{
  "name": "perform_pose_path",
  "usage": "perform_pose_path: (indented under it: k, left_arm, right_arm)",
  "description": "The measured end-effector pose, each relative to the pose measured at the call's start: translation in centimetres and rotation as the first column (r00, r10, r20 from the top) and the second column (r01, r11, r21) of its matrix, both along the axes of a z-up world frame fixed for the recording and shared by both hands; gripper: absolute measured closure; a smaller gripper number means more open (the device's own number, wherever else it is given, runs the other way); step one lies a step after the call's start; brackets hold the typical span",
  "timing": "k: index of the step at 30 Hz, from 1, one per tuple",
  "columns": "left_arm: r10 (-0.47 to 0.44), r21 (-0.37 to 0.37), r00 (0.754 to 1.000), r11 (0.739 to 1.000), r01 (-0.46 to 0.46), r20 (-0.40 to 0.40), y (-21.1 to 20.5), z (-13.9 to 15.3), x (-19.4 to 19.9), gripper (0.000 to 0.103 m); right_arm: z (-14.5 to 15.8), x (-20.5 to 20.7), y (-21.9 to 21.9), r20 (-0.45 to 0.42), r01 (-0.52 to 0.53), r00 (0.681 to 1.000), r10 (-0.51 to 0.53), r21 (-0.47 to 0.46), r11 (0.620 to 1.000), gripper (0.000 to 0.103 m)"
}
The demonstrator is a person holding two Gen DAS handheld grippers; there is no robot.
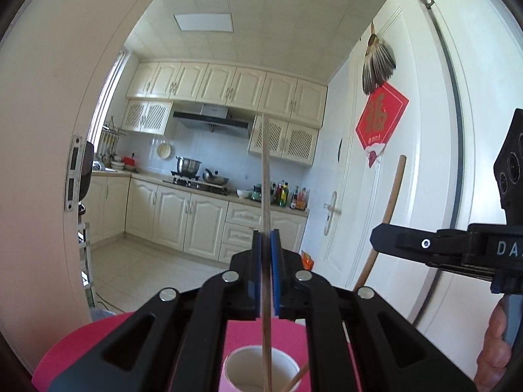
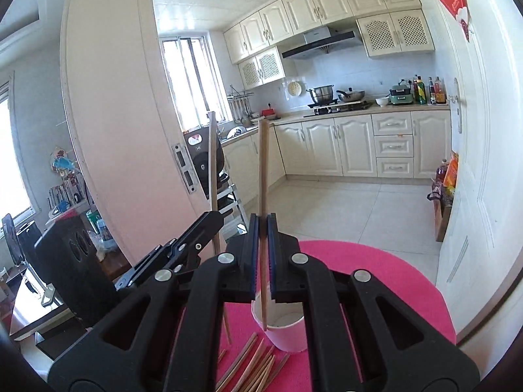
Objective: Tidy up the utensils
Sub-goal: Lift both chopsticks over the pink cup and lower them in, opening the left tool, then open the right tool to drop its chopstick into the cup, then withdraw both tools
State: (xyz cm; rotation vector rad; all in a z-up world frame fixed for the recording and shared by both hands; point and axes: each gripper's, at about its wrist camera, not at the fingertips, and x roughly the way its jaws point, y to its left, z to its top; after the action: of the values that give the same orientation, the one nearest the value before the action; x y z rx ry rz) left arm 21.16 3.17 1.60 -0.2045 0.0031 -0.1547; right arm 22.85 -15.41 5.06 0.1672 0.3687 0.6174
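While both my grippers hang over it, the pink table fills the lower centre of the right view and the bottom of the left view.

Cup, white, upright on the table, lower centre in both views; one stick leans inside it at the left view's bottom edge.

Left gripper, centre of its own view, jaws pressed onto a chopstick that stands upright, its lower end over the cup's mouth.

Right gripper, centre of its own view, jaws pinching a second chopstick, upright, lower end reaching to the cup's rim; whether it touches, I cannot tell.

Loose chopsticks, a fanned heap flat on the table, bottom centre of the right view, just beside the cup.
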Motion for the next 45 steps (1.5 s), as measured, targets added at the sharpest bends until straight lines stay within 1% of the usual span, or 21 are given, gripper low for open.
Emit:
perform_pose_path:
  k: [3, 7, 9, 14, 19, 22, 24, 25, 26, 30, 32, 34, 40, 42, 44, 45]
  left_arm:
    - [0.014, -0.010, 0.999, 1.000, -0.014, 0.047, -0.4, 0.2, 1.4, 0.097]
    - [0.037, 0.001, 0.997, 0.999, -0.037, 0.064, -0.8, -0.9, 2.7, 0.097]
    - [0.043, 0.006, 0.998, 0.999, -0.043, 0.045, -1.0, -1.5, 3.5, 0.097]
    - [0.041, 0.031, 0.999, 0.999, -0.040, -0.033, -1.0, -3.1, 4.6, 0.097]
    - [0.035, 0.057, 0.995, 0.998, -0.029, -0.097, -0.8, -3.6, 4.9, 0.097]
    - [0.035, 0.078, 0.993, 0.997, -0.026, -0.112, -0.8, -3.8, 4.7, 0.096]
    - [0.038, 0.093, 0.992, 0.995, -0.027, -0.116, -0.7, -3.8, 4.4, 0.089]
    - [0.042, 0.098, 0.992, 0.995, -0.030, -0.120, -0.7, -3.8, 4.2, 0.076]
    - [0.045, 0.101, 0.992, 0.994, -0.033, -0.119, -0.7, -3.8, 4.0, 0.072]
    - [0.047, 0.115, 0.990, 0.993, -0.032, -0.131, -0.6, -3.5, 3.3, 0.072]
    - [0.048, 0.120, 0.989, 0.992, -0.031, -0.138, -0.6, -3.3, 2.9, 0.068]
    - [0.056, 0.125, 0.988, 0.991, -0.038, -0.141, -0.4, -3.1, 2.4, 0.066]
    - [0.079, 0.141, 0.982, 0.989, -0.055, -0.173, -0.2, -2.3, 0.9, 0.057]
    - [0.083, 0.145, 0.980, 0.988, -0.057, -0.180, -0.1, -2.1, 0.3, 0.056]
    - [0.088, 0.150, 0.979, 0.987, -0.061, -0.182, 0.0, -1.8, -0.4, 0.053]
    - [0.092, 0.152, 0.979, 0.986, -0.064, -0.184, 0.1, -1.7, -0.7, 0.052]
  right_arm:
    - [0.2, 0.9, -0.3, 0.017, 0.009, 1.000, -0.009, 0.007, 1.000, 0.098]
    - [-0.8, 2.1, -0.2, 0.000, 0.013, 1.000, -0.013, -0.006, 1.000, 0.098]
    - [-1.9, 2.8, -0.1, -0.024, 0.008, 1.000, -0.008, -0.012, 1.000, 0.098]
    - [-4.2, 3.7, 0.4, -0.072, 0.007, 0.997, -0.010, -0.034, 0.999, 0.098]
    - [-4.9, 4.1, 0.8, -0.087, 0.014, 0.996, -0.018, -0.048, 0.999, 0.098]
    - [-5.1, 4.0, 1.0, -0.091, 0.025, 0.995, -0.030, -0.057, 0.998, 0.098]
    - [-5.4, 3.9, 1.1, -0.093, 0.028, 0.995, -0.034, -0.063, 0.998, 0.098]
    - [-5.5, 3.9, 1.0, -0.095, 0.029, 0.995, -0.035, -0.063, 0.998, 0.097]
    - [-5.6, 3.8, 1.0, -0.098, 0.032, 0.994, -0.038, -0.065, 0.997, 0.097]
    - [-5.9, 3.6, 1.0, -0.106, 0.043, 0.993, -0.050, -0.067, 0.997, 0.097]
    - [-5.9, 3.4, 0.9, -0.110, 0.046, 0.993, -0.053, -0.061, 0.997, 0.097]
    - [-5.7, 3.1, 1.0, -0.110, 0.053, 0.992, -0.060, -0.064, 0.997, 0.097]
    - [-5.6, 2.6, 1.3, -0.108, 0.069, 0.991, -0.078, -0.077, 0.995, 0.097]
    - [-5.7, 2.5, 1.3, -0.114, 0.079, 0.990, -0.088, -0.087, 0.993, 0.096]
    - [-5.6, 2.2, 1.2, -0.109, 0.091, 0.989, -0.102, -0.096, 0.991, 0.095]
    - [-5.6, 2.0, 1.2, -0.106, 0.099, 0.988, -0.110, -0.101, 0.990, 0.090]
